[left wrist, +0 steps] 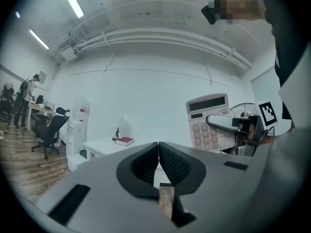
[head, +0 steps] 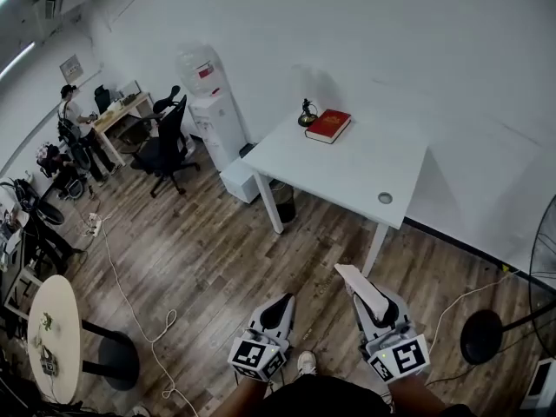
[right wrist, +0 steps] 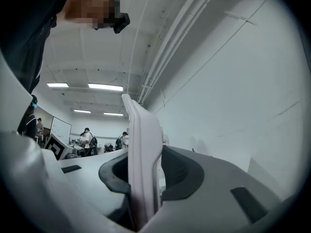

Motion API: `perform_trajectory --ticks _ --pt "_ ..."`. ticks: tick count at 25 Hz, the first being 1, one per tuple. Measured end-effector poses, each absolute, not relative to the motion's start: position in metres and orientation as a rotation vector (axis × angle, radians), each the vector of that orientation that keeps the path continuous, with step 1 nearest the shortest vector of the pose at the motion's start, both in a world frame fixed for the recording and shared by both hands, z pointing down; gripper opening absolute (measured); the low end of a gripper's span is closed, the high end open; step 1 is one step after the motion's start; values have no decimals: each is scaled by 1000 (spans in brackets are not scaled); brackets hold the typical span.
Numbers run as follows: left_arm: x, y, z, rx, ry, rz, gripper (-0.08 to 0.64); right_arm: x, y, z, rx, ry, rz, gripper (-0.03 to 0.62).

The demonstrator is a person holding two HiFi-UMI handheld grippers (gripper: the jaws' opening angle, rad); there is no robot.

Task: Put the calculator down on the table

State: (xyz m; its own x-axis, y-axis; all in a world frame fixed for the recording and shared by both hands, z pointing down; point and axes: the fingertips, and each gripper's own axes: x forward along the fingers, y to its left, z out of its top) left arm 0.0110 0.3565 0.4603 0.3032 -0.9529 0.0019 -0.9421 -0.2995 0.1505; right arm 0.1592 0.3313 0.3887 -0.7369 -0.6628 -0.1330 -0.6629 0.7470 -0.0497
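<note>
The white calculator [head: 360, 288] stands on edge between the jaws of my right gripper [head: 365, 299], which is shut on it, held in the air over the wooden floor, short of the table. In the right gripper view the calculator [right wrist: 144, 159] shows edge-on, pinched by both pads. In the left gripper view its keys and display [left wrist: 208, 123] face the camera. My left gripper [head: 281, 302] hangs beside it on the left, shut and with nothing in it [left wrist: 158, 152]. The white table [head: 347, 168] stands ahead, bearing a red book [head: 328, 125] and a small dark figurine [head: 307, 113] at its far corner.
A water dispenser [head: 213, 111] and a black office chair [head: 165, 142] stand to the table's left. A dark bin [head: 283, 201] sits under the table. A cable [head: 143, 315] runs over the floor. At the right stands a fan base [head: 483, 337], at the lower left a round table [head: 54, 337].
</note>
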Motion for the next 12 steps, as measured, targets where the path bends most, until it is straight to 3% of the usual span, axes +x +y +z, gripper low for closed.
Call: perform_trajectory --ticks 12 --pt "-27 308 467 2553 -1704 -31 20 110 276 387 -1143 2767 5 135"
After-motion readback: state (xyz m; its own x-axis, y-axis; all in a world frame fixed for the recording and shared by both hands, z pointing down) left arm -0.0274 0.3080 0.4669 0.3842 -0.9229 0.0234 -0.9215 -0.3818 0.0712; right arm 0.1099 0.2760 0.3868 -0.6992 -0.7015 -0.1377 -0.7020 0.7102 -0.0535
